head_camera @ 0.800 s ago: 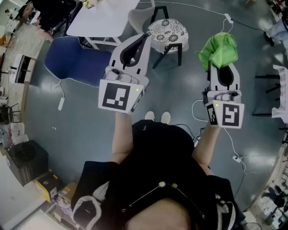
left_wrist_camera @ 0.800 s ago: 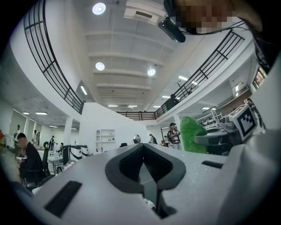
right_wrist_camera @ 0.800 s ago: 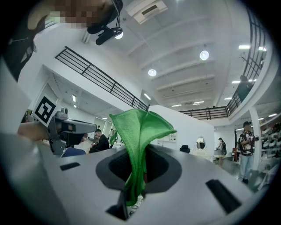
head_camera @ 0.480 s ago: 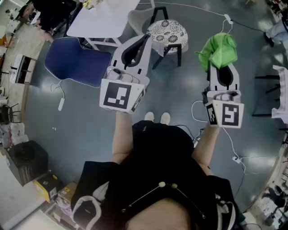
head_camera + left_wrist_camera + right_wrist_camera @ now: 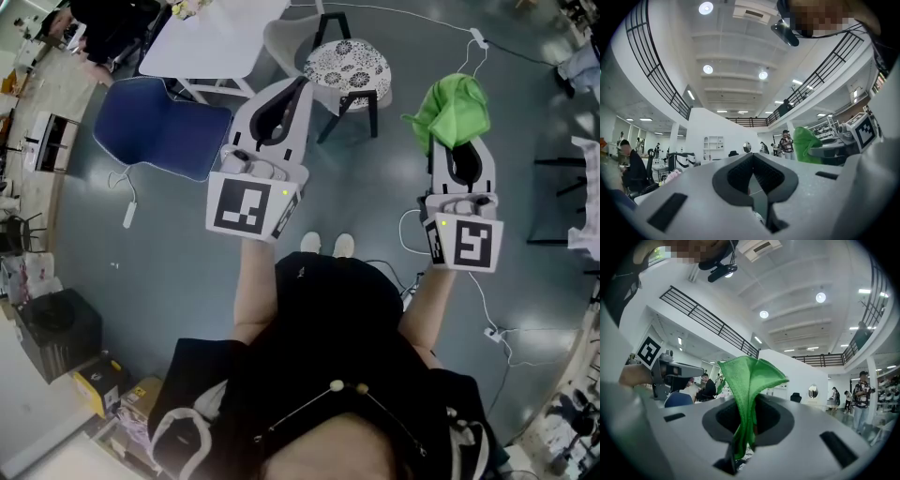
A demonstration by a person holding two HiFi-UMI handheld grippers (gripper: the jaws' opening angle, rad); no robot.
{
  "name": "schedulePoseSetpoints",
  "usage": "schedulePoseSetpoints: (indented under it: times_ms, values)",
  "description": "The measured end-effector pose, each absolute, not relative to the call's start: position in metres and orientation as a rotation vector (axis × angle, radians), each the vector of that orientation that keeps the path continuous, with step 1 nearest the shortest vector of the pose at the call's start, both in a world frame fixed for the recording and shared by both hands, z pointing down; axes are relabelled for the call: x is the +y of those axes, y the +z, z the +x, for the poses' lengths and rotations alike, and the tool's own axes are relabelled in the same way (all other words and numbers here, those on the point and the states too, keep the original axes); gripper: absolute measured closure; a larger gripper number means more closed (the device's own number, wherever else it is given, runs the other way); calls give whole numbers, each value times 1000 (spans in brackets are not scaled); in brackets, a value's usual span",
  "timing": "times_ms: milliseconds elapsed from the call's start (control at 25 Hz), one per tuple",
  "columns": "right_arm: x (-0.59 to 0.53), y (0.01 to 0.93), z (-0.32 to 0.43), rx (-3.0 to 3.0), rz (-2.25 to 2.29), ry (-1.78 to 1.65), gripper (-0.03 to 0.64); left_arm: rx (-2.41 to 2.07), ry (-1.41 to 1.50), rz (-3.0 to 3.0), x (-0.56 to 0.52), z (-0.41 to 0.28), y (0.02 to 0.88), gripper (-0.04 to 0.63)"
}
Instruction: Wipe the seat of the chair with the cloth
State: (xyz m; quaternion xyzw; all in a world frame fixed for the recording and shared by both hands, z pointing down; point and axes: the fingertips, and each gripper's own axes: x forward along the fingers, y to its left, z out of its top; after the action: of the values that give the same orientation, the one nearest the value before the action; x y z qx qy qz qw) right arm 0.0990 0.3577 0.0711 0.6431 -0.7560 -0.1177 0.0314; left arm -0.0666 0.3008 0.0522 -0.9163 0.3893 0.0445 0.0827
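Seen from the head view, I stand on a grey floor holding both grippers up in the air. My right gripper [image 5: 457, 141] is shut on a green cloth [image 5: 455, 105] that bunches above its jaws; in the right gripper view the green cloth [image 5: 749, 378] rises out from between the closed jaws. My left gripper [image 5: 304, 82] is shut and holds nothing, its tips meeting in the left gripper view [image 5: 752, 158]. A chair with a round black-and-white patterned seat [image 5: 349, 64] and black legs stands beyond the left gripper. A blue chair [image 5: 159, 127] stands further left.
A white table [image 5: 216, 37] stands behind the chairs, with a person at the top left corner. Cables and a power strip [image 5: 490, 330] lie on the floor at the right. A white hanger [image 5: 127, 202] lies at the left, and a black box [image 5: 56, 328] sits lower left.
The right gripper and the green cloth have drifted very slightly left. The left gripper has hardly moved. Both stay shut.
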Motion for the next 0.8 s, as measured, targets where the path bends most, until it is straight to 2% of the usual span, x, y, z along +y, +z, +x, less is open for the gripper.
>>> schedulePoseSetpoints:
  times_ms: [480, 800]
  values:
    - [350, 82, 158, -2365, 2049, -294, 565, 1149, 80, -2752, 293, -15, 69, 591]
    - [298, 94, 175, -2370, 2033, -283, 563, 1183, 80, -2757, 236, -4, 81, 591]
